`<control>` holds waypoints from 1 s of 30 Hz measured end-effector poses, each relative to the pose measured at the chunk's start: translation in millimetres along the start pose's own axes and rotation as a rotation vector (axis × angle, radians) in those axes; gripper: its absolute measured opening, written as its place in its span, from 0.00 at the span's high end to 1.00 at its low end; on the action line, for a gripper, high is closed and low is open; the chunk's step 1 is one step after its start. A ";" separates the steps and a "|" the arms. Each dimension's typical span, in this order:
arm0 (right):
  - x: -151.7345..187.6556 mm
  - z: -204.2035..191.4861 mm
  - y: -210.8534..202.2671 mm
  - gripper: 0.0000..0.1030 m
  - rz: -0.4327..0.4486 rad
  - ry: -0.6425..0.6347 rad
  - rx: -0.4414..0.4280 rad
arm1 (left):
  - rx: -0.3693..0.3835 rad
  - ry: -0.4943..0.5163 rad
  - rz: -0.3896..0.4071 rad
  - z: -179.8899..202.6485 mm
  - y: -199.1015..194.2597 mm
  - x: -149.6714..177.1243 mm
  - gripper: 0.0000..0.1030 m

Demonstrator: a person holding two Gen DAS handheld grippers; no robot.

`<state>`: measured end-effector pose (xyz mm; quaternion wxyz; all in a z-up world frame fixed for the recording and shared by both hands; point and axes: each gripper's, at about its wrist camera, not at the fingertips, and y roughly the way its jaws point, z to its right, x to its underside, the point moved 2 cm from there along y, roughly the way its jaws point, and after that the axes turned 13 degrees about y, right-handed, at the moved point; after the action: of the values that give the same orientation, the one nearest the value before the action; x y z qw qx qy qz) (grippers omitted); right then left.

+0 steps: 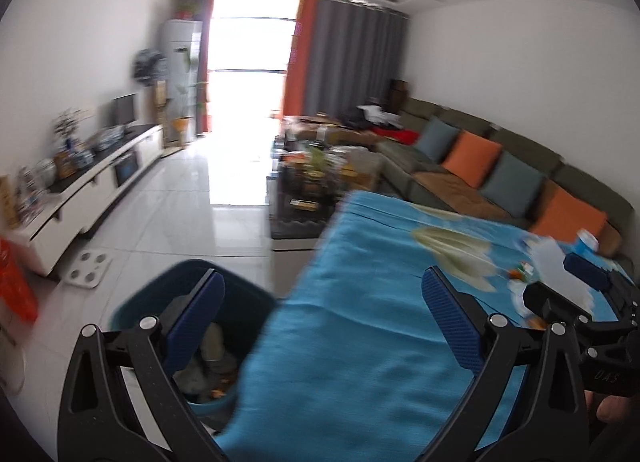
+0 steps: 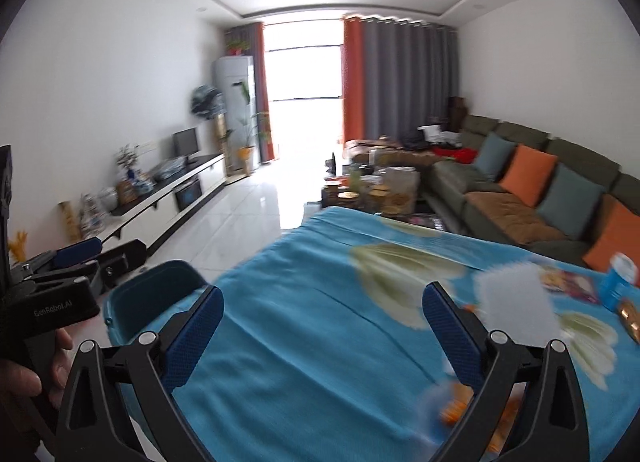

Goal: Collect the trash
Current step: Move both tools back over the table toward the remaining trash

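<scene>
My left gripper (image 1: pixel 324 314) is open and empty, above the near left edge of a table under a blue flowered cloth (image 1: pixel 360 302). Below its left finger stands a teal trash bin (image 1: pixel 136 310) on the floor, with scraps inside. My right gripper (image 2: pixel 324 326) is also open with nothing between its fingers, over the cloth (image 2: pixel 320 302). Ahead of its right finger lie a white crumpled paper (image 2: pixel 516 302), a colourful wrapper (image 2: pixel 568 282), a blue tub (image 2: pixel 620 278) and blurred orange scraps (image 2: pixel 456 406). The bin's rim (image 2: pixel 156 274) shows at the table's left.
A person's hand (image 2: pixel 24 378) holds the left gripper's handle. Beyond the table are a cluttered coffee table (image 2: pixel 376 186) and a green sofa with cushions (image 2: pixel 520 190). A TV cabinet (image 1: pixel 100 178) lines the left wall, with a scale (image 1: pixel 90 268) on the tiled floor.
</scene>
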<state>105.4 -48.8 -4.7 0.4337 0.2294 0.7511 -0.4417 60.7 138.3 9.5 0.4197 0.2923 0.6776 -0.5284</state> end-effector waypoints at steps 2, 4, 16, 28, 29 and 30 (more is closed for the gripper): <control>4.8 15.3 -10.1 0.07 0.016 0.019 0.032 | 0.042 0.025 -0.003 19.6 3.6 0.9 0.05; 10.1 29.2 -21.8 0.07 0.030 0.051 0.064 | 0.084 0.049 -0.001 36.0 6.4 2.3 0.05; 45.5 88.0 -75.5 0.07 0.089 0.139 0.218 | 0.253 0.149 0.037 108.5 -4.0 20.3 0.05; 60.8 120.2 -93.2 0.07 0.086 0.240 0.332 | 0.339 0.152 0.072 128.8 -8.2 23.0 0.05; 61.4 123.5 -92.4 0.07 0.082 0.248 0.335 | 0.346 0.156 0.072 130.5 -6.9 22.7 0.05; 61.5 126.9 -90.8 0.07 0.078 0.256 0.343 | 0.350 0.162 0.070 133.0 -4.0 22.4 0.05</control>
<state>64.4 -206.5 -44.7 0.3063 0.3831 0.7043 -0.5132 81.2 8.2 -20.1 0.3246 0.4257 0.5963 -0.5982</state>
